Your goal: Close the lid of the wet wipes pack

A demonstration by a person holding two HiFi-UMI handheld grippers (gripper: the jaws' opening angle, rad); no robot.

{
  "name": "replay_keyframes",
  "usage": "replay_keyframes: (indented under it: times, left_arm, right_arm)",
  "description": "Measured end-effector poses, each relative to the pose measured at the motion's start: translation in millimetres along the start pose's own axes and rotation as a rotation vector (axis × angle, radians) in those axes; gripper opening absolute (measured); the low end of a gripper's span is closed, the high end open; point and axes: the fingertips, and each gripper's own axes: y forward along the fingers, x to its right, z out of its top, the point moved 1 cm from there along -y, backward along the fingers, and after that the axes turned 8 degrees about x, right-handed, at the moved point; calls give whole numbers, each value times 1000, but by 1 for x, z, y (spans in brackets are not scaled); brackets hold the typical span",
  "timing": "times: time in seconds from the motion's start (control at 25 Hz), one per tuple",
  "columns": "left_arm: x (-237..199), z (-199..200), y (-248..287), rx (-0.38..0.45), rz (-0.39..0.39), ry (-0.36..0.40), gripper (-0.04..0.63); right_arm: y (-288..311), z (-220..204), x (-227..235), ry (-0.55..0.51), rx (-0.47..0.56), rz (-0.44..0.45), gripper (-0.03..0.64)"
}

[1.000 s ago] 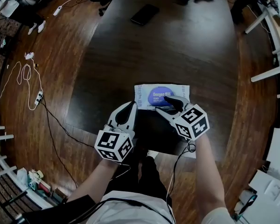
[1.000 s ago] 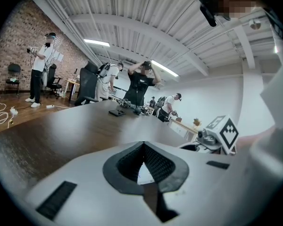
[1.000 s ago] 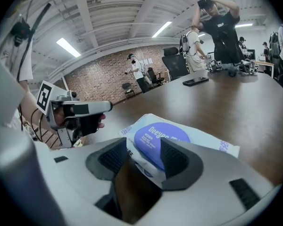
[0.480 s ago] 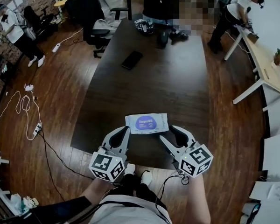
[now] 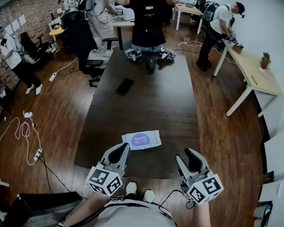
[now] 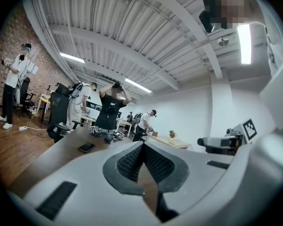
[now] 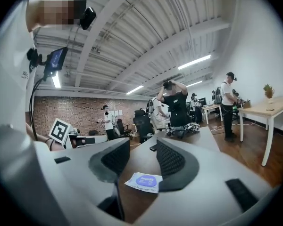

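Observation:
The wet wipes pack [image 5: 142, 139] lies flat near the front edge of the dark table [image 5: 156, 103]. It is white, and its blue oval lid lies flat against it. Both grippers hang in the air on the near side of the pack, apart from it. My left gripper [image 5: 121, 150] is shut with nothing in it; in the left gripper view its pads [image 6: 132, 161] meet at the tips. My right gripper [image 5: 187, 156] is open and its jaws have just been closing, with nothing between them. In the right gripper view the pack [image 7: 144, 181] shows on the table beyond the gap.
A black phone [image 5: 125, 86] lies mid-table. Some dark gear [image 5: 146, 56] sits at the far end, where a person [image 5: 149, 13] stands. Office chairs [image 5: 83, 37] stand at the left. A white desk [image 5: 248, 74] is at the right. Other people stand around the room.
Both grippers have risen and drawn back from the pack; the right one was at the lid a second ago. The head view has tilted up and now shows the room.

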Motion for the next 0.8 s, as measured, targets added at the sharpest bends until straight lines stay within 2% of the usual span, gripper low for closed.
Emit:
replay_keyframes:
  times: [0.04, 0.12, 0.16, 0.36, 0.56, 0.8]
  left_arm:
    - [5, 2, -3, 4, -3, 5, 0]
    - [15, 7, -7, 13, -5, 11, 0]
    - [20, 10, -9, 16, -3, 15, 0]
    - [36, 18, -16, 30, 3, 40, 0]
    - [46, 21, -30, 43, 38, 57, 0]
    - [61, 25, -56, 40, 37, 56, 0]
  right_arm:
    - [-10, 5, 3, 7, 19, -21, 169]
    - [-31, 12, 11, 41, 52, -67, 40]
    - [-39, 12, 15, 59, 60, -82, 8]
    - [-58, 6, 21, 81, 62, -93, 8]
    - [-61, -1, 15, 28, 42, -6, 8]
    - [-72, 6, -14, 57, 90, 52, 8]
